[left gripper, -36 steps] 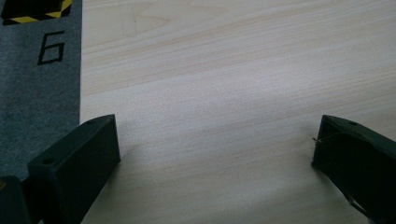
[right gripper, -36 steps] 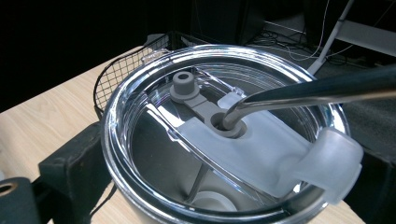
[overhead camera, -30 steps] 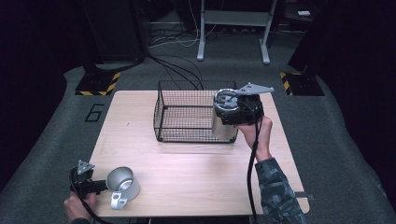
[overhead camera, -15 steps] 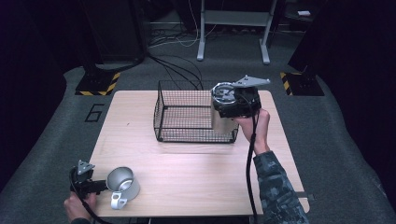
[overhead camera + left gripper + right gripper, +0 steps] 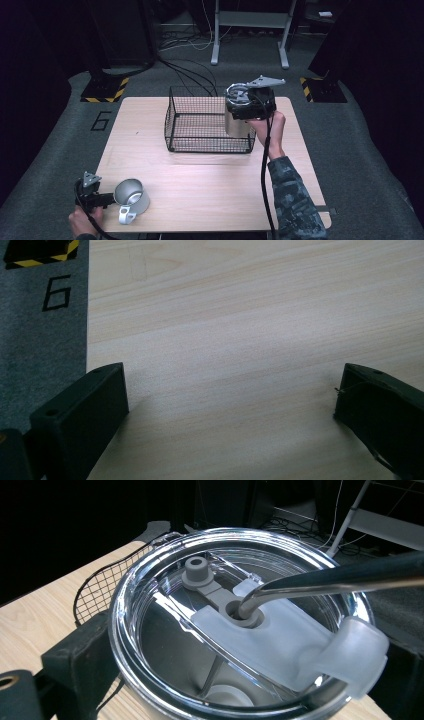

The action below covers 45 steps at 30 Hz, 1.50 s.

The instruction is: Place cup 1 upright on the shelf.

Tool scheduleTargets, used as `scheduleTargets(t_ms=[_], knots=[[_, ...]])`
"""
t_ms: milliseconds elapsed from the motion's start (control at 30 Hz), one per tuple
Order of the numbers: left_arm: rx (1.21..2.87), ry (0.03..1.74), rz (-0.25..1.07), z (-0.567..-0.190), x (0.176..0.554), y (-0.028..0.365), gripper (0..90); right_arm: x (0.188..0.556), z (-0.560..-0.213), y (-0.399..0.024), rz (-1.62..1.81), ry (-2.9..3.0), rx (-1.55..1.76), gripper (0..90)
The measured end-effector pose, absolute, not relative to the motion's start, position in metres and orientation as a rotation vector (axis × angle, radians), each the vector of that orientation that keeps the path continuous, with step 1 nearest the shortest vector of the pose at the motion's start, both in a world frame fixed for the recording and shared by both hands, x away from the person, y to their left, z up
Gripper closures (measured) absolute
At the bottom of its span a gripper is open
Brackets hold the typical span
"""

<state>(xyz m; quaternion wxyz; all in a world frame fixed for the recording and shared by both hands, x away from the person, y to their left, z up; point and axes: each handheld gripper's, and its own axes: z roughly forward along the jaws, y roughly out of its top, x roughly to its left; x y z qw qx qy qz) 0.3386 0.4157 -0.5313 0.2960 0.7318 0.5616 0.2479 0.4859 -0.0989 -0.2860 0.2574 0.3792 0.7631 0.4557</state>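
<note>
A steel tumbler with a clear lid and a bent metal straw is held at the right end of the black wire basket. My right gripper is shut on it just under the lid, with a jaw on each side. I cannot tell whether the tumbler touches the basket floor. A steel mug with its handle toward the near edge sits at the table's front left. My left gripper is just left of it, and its open jaws have only bare wood between them.
The wooden table stands on grey carpet marked with a "6". Yellow-black striped blocks and a metal stand lie on the floor beyond the far edge. Each gripper trails a black cable.
My right gripper has carried the tumbler a little left and away, over the basket's right end. The left gripper and the mug have not moved.
</note>
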Motion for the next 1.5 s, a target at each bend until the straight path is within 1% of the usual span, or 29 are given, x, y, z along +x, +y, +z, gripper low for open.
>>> scheduleTargets(t_ms=[567,1500], knots=[[1.943,1.495,0.658,-0.531,0.339,0.416,0.4,0.503,-0.296,-0.093,1.202,2.062,1.038,3.5],[1.934,1.496,0.661,-0.532,0.339,0.415,0.5,0.534,-0.328,-0.079,1.131,2.071,1.134,3.5]])
